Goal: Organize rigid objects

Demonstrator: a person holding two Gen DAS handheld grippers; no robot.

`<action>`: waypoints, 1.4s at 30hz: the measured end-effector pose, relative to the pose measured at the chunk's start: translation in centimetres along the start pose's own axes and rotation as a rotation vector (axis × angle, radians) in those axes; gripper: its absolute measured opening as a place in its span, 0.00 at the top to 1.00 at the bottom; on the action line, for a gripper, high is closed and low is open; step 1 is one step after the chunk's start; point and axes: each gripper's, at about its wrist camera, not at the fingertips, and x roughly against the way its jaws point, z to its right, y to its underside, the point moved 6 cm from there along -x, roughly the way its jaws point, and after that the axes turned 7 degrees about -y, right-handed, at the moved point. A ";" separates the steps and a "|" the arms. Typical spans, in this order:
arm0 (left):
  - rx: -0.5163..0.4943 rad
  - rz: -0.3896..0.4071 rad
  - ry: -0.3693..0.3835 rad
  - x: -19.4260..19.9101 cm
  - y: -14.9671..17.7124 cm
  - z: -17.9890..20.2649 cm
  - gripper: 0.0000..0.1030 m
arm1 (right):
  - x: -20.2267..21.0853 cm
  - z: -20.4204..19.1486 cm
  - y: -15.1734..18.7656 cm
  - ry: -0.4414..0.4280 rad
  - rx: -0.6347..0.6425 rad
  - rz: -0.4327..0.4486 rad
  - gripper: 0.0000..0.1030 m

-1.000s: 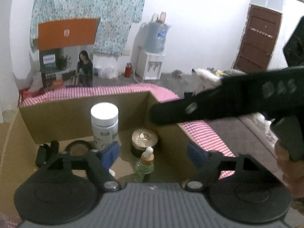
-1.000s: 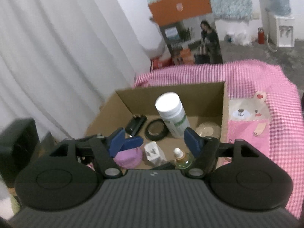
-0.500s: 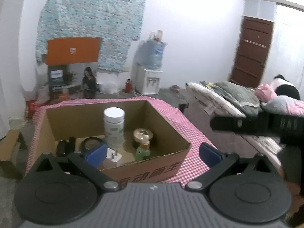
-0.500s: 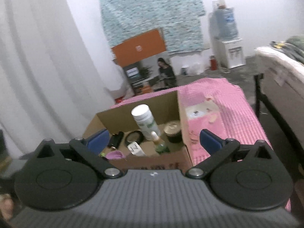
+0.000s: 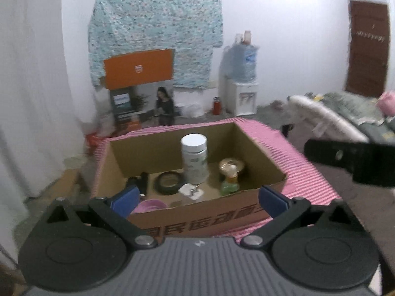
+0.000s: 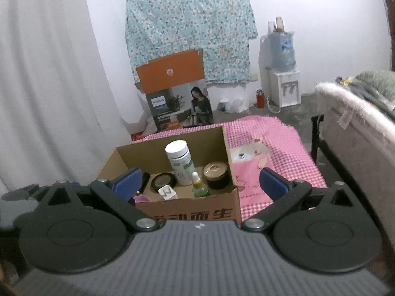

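A brown cardboard box (image 5: 207, 214) (image 6: 197, 211) stands on a pink checked cloth. Inside it are a tall white bottle (image 5: 194, 157) (image 6: 179, 161), a small green dropper bottle (image 5: 229, 183) (image 6: 200, 186), a round gold-lidded jar (image 5: 232, 165) (image 6: 215, 171), a black ring (image 5: 169, 182) (image 6: 163, 181), a white plug (image 5: 191, 192) (image 6: 167, 192), a pink round object (image 5: 151, 204) (image 6: 141, 199) and a black item (image 5: 142, 183). My left gripper (image 5: 197, 197) and right gripper (image 6: 198, 185) are both open, empty, held back in front of the box.
The right gripper's black body (image 5: 350, 157) shows at the right of the left wrist view. A bed (image 6: 358, 128) stands right of the table. An orange-and-picture carton (image 6: 172, 93), a water dispenser (image 6: 282, 74) and a white curtain (image 6: 49, 74) lie beyond.
Both grippers have pulled back out of the box and opened wide. The box's front wall now shows in both views, and the items inside look smaller.
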 end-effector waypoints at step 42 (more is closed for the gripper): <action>0.243 -0.174 -0.061 -4.4 2.3 -7.1 0.00 | -7.2 -2.7 2.2 0.005 0.143 -0.201 0.01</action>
